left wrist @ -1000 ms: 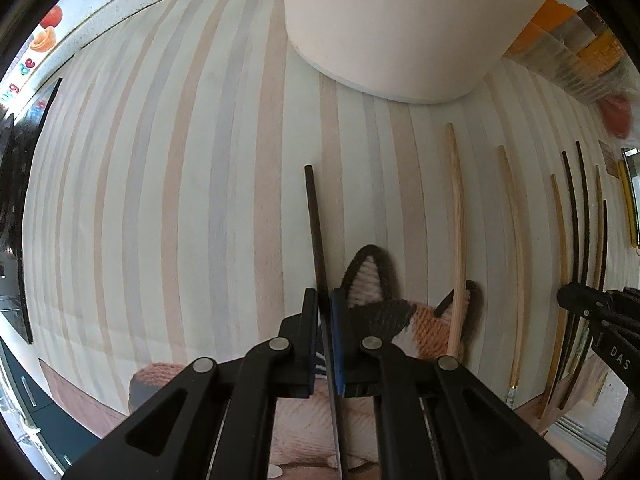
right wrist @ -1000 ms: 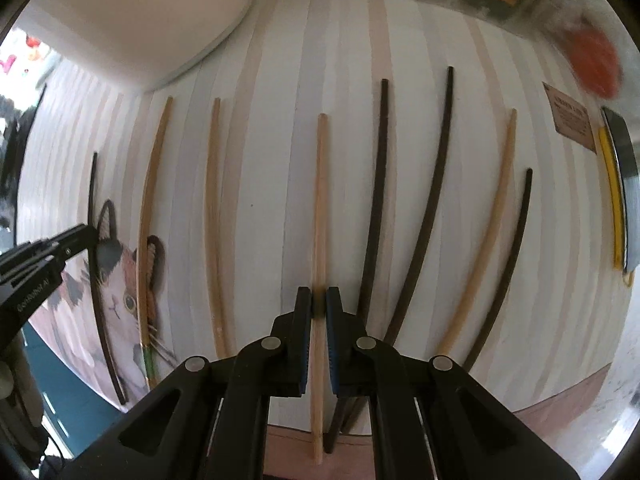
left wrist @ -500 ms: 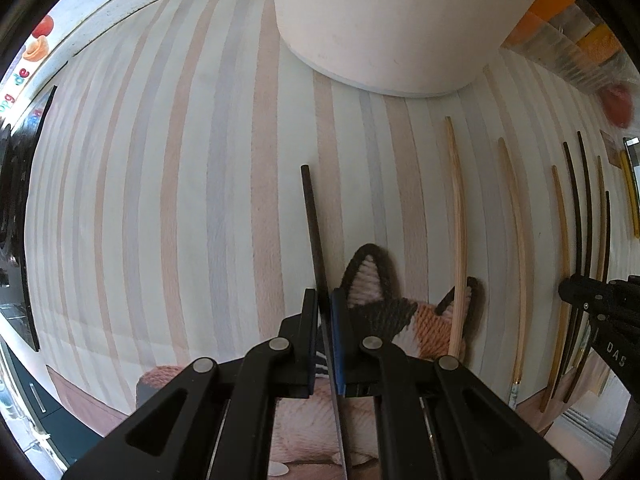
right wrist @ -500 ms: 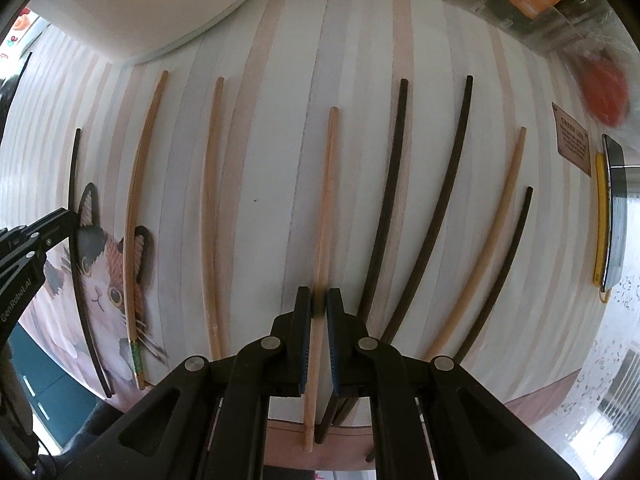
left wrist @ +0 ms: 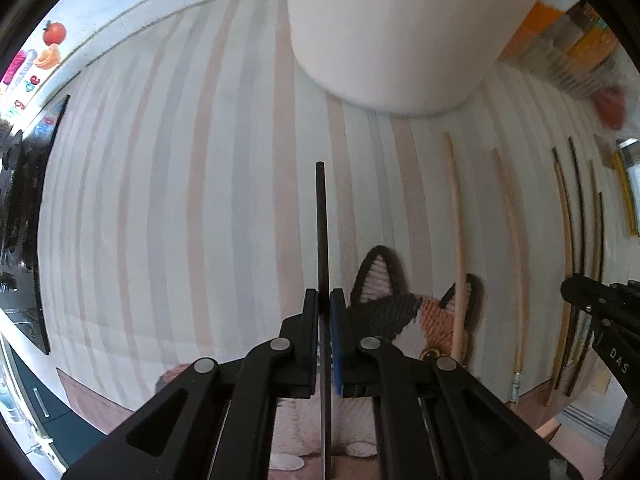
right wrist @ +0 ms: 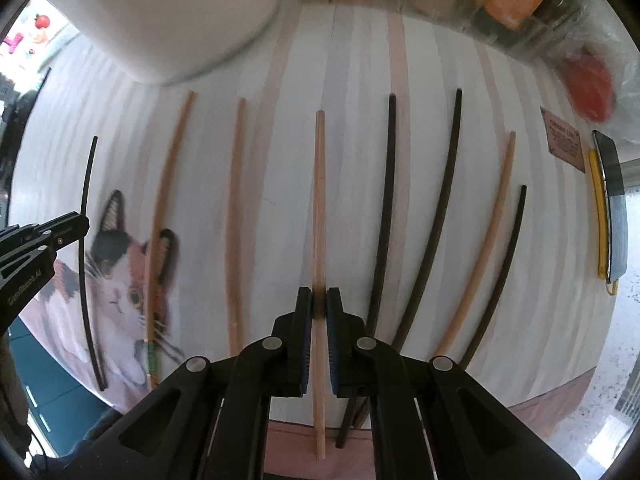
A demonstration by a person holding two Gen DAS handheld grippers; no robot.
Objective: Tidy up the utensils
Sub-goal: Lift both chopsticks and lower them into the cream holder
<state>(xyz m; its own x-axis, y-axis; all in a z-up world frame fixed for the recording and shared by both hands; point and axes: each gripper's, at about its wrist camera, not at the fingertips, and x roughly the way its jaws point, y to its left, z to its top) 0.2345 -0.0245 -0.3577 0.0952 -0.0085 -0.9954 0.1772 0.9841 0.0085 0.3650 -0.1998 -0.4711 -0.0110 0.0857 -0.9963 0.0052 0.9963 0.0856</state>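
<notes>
Striped mat: covers the work surface; cat print at its near left corner.
White round container: stands at the mat's far edge.
Left gripper: jaws closed on a dark chopstick, which points away along the stripes, left of the cat's ear.
Right gripper: jaws clamped on a light wooden chopstick mid-mat.
Loose chopsticks: two wooden to the left, two dark plus one wooden and one dark to the right, lying roughly parallel and apart.
</notes>
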